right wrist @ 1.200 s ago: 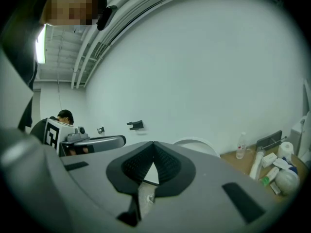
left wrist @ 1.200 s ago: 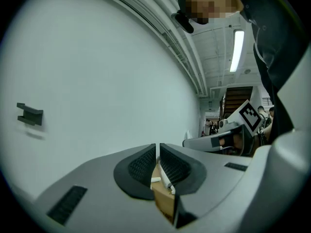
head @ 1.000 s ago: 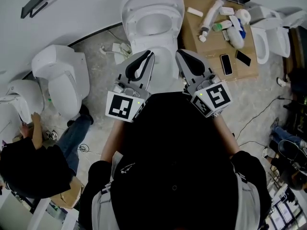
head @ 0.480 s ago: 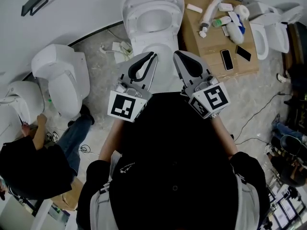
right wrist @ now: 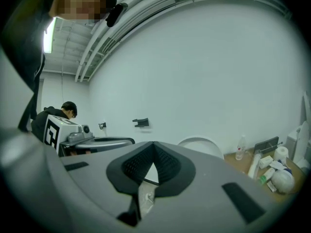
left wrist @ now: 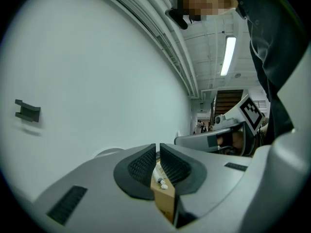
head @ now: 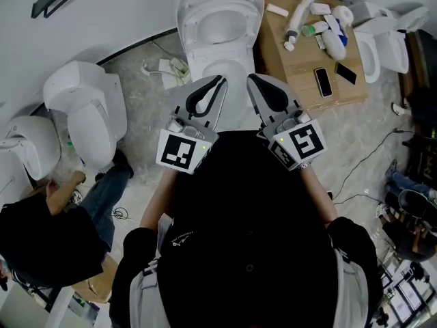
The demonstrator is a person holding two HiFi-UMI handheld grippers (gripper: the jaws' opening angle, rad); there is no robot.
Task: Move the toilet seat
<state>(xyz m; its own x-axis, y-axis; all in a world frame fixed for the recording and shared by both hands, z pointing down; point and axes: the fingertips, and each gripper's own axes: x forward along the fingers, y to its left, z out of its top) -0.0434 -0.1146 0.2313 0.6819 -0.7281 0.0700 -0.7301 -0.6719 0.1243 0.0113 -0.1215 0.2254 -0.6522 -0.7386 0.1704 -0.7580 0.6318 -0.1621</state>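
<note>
A white toilet (head: 217,60) stands against the wall with its seat (head: 220,20) and lid raised. The lid shows as a pale rounded shape (right wrist: 204,147) in the right gripper view. In the head view both grippers are held side by side above the toilet's near end, apart from it. My left gripper (head: 218,80) has its jaws together with only a thin slit (left wrist: 158,148) and nothing between them. Tips meet on my right gripper (head: 251,79), which is also empty (right wrist: 153,144).
A cardboard box top (head: 300,67) right of the toilet carries bottles, tubes and two phones. More white toilets stand at left (head: 89,108) and far right (head: 382,46). A person (head: 41,238) crouches at lower left. Cables (head: 365,166) trail on the floor at right.
Both grippers have shifted slightly over the toilet's near end, jaws unchanged. The crouching person's hand has dropped lower.
</note>
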